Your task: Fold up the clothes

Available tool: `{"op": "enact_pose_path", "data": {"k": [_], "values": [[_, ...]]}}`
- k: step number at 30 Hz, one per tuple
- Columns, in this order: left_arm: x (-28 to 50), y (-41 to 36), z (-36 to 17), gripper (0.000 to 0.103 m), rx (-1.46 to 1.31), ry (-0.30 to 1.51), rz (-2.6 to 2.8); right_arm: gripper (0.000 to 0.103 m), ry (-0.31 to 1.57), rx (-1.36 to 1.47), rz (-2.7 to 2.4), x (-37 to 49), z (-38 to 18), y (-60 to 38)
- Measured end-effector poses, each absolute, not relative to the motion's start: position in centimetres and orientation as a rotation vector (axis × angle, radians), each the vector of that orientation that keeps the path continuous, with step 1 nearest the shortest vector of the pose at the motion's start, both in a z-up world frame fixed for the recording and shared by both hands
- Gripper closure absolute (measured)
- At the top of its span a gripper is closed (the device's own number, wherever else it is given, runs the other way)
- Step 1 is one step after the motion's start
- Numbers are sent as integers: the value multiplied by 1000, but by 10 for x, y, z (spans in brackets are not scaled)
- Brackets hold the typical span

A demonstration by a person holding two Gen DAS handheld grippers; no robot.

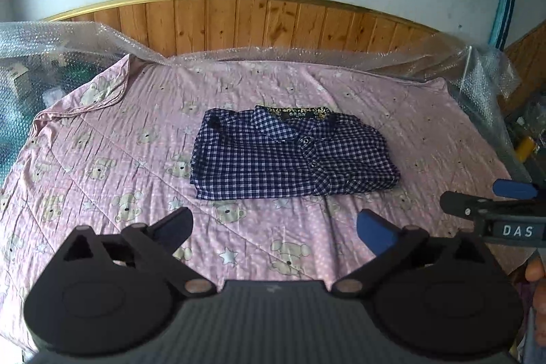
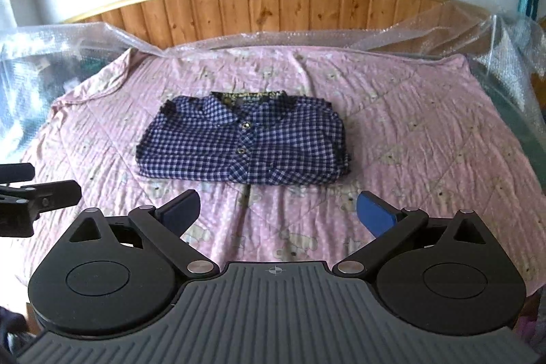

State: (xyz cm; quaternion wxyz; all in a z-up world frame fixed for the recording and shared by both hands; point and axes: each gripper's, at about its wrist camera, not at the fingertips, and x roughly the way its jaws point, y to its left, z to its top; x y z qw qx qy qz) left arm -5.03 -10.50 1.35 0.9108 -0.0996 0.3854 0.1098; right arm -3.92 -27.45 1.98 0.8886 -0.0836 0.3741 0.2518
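The checked shirt [image 1: 293, 152] already sits folded into a neat rectangle mid-quilt [image 1: 102, 166], collar up, so folding looks done, with left gripper [image 1: 274, 231] and right gripper [image 2: 278, 214] both spread wide, holding nothing.

One folded checked shirt [image 1: 293, 152], one pink quilt [image 1: 102, 159], two grippers [image 1: 274, 229]

Bare pink quilt [image 2: 409, 132] lies open on every side of the folded checked shirt [image 2: 244, 145] — bubble wrap [image 1: 307, 57] and wooden headboard [image 2: 273, 12] close off the far edge, seemingly the sides too.
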Motion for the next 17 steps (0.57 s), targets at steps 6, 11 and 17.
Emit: {"op": "enact_pose_path", "data": {"k": [6,11,17], "values": [[-47,-124,17,0,-210,786,215,2,771,-201,531,-43,27,-278],[-48,-141,15,0,-172,770,216,2,769,-219,539,-46,30,-281],[-48,-155,13,0,-144,779,212,2,781,-217,555,-46,20,-280]]}}
